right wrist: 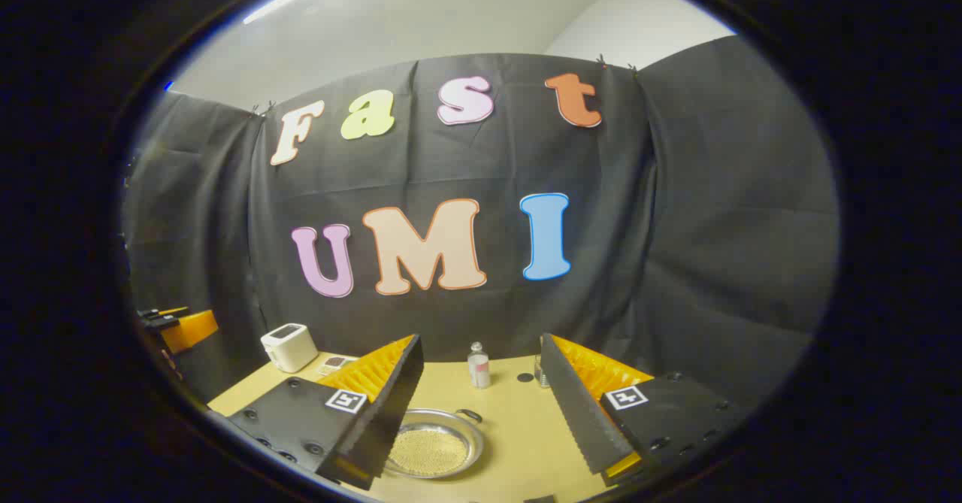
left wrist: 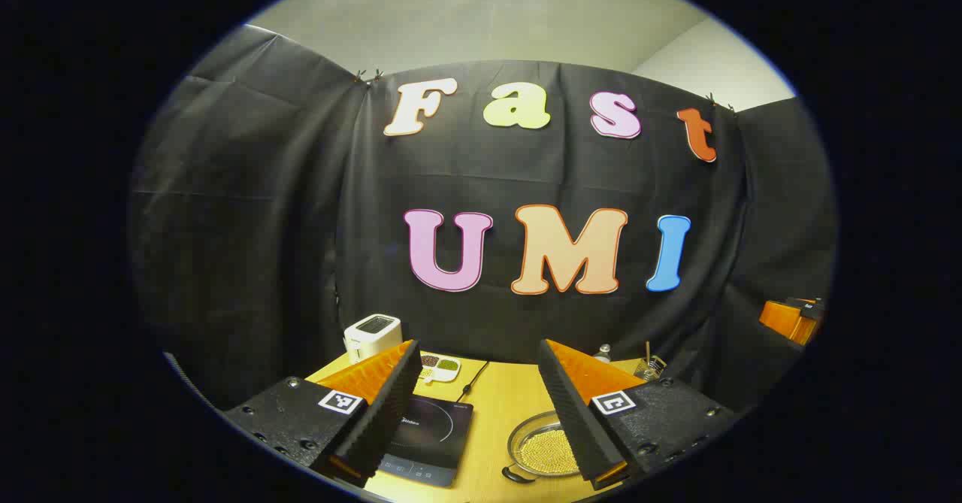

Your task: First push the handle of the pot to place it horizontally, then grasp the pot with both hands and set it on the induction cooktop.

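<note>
A shallow metal pot (left wrist: 545, 450) holding small yellowish beads sits on the wooden table (left wrist: 500, 405), just right of the black induction cooktop (left wrist: 432, 439). A dark loop handle (left wrist: 518, 475) shows at its near-left rim. In the right gripper view the pot (right wrist: 432, 450) lies low between the fingers, with a loop handle (right wrist: 470, 415) at its far-right rim. My left gripper (left wrist: 478, 349) is open above the table's near side, holding nothing. My right gripper (right wrist: 481, 337) is open too, held above the pot and apart from it.
A white toaster (left wrist: 372, 335) and a small compartment dish (left wrist: 440, 368) stand at the back left, with a cable (left wrist: 470, 386) running to the cooktop. Small bottles (right wrist: 478, 365) stand at the back of the table. The other gripper (left wrist: 789, 319) hovers far right.
</note>
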The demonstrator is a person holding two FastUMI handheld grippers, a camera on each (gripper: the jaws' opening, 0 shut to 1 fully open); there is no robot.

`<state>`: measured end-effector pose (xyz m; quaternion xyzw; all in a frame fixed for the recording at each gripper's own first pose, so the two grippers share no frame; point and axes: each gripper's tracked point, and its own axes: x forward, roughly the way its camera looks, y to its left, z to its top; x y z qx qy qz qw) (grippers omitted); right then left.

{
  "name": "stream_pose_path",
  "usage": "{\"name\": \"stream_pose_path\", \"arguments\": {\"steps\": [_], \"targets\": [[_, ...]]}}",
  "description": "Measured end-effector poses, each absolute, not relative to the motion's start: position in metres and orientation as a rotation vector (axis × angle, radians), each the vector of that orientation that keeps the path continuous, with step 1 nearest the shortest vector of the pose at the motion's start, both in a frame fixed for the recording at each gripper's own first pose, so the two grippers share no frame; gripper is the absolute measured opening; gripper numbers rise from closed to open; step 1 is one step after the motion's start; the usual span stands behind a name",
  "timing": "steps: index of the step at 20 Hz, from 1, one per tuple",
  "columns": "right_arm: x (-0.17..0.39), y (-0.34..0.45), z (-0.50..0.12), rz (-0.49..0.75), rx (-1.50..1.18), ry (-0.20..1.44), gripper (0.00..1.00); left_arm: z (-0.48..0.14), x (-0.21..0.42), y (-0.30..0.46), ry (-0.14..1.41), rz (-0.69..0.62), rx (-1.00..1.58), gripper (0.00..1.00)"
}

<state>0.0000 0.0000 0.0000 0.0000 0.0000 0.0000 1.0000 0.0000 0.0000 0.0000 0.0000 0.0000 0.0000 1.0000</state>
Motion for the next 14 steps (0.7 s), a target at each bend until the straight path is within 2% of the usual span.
{"name": "stream_pose_path", "arguments": {"steps": [1, 2, 3, 4, 5, 6, 8, 9, 10, 12, 14], "targets": [[0.001, -0.001, 0.000, 0.007, -0.003, 0.002, 0.94, -0.005, 0.001, 0.001, 0.005, 0.013, 0.002, 0.91], [0.002, -0.003, -0.001, 0.012, -0.005, 0.006, 0.94, -0.007, 0.001, 0.001, 0.013, 0.025, 0.006, 0.91], [0.004, -0.004, -0.001, 0.017, -0.010, 0.007, 0.94, -0.008, 0.001, 0.001, 0.017, 0.036, 0.009, 0.95], [0.005, -0.007, -0.001, 0.018, -0.016, 0.006, 0.99, -0.009, 0.002, 0.002, 0.019, 0.047, 0.008, 0.95], [0.006, -0.010, -0.002, 0.016, -0.023, 0.007, 0.99, -0.010, 0.003, 0.002, 0.023, 0.055, 0.007, 0.95], [0.007, -0.013, -0.004, 0.014, -0.029, 0.011, 0.94, -0.012, 0.003, 0.001, 0.031, 0.058, 0.004, 0.91], [0.007, -0.015, -0.007, 0.016, -0.025, 0.022, 0.94, -0.016, 0.002, 0.001, 0.045, 0.061, 0.000, 0.99], [0.008, -0.016, -0.006, 0.020, -0.019, 0.023, 0.99, -0.018, 0.003, 0.000, 0.048, 0.064, 0.001, 0.95], [0.008, -0.016, -0.007, 0.024, -0.019, 0.024, 0.94, -0.018, 0.003, 0.000, 0.049, 0.064, 0.002, 0.92], [0.010, -0.018, -0.009, 0.022, -0.026, 0.027, 0.94, -0.022, 0.003, -0.002, 0.057, 0.062, 0.010, 0.95], [0.010, -0.016, -0.009, 0.033, -0.025, 0.029, 0.94, -0.024, 0.004, -0.002, 0.059, 0.065, 0.017, 0.92]]}}
